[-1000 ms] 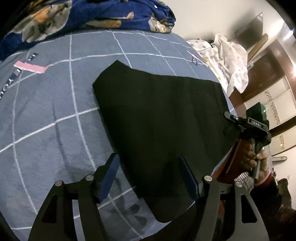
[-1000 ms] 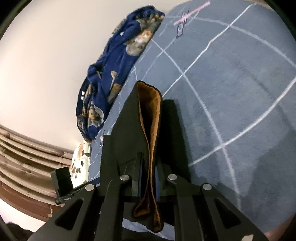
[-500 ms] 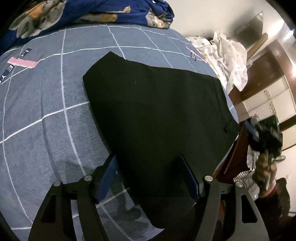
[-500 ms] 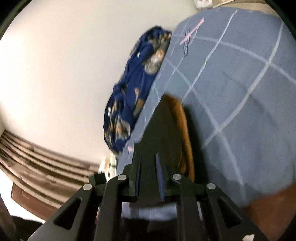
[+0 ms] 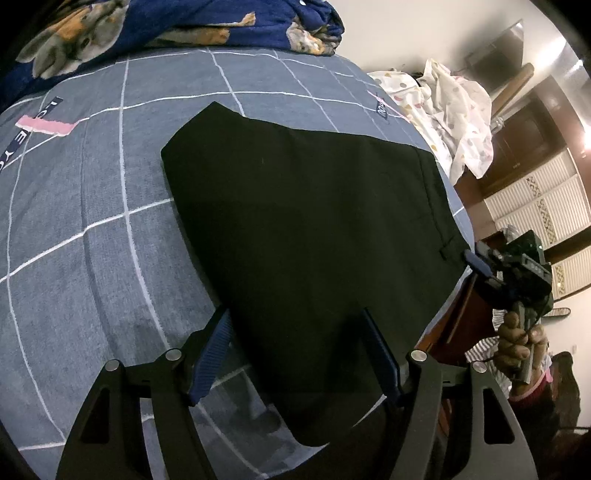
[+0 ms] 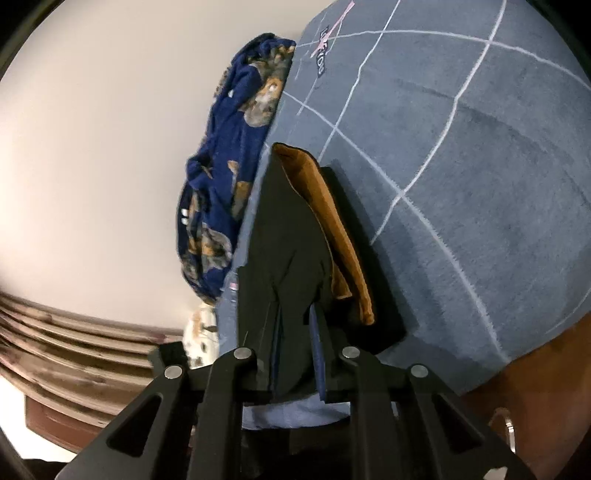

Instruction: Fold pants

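Note:
Black pants lie folded flat on a grey-blue checked bedspread. My left gripper is open, its blue-padded fingers straddling the near edge of the pants without pinching it. My right gripper is shut on the waist edge of the pants, lifting the top layer so the orange-brown lining shows. In the left wrist view the right gripper sits at the pants' right edge by the bed side, held in a hand.
A dark blue blanket with animal prints is bunched at the far edge of the bed. A white dotted cloth lies at the far right corner. Wooden bed frame and closet doors stand to the right.
The right gripper has kept its hold on the waist edge and swung at the bed side, lifting the layer. The left gripper shifted slightly and stays open.

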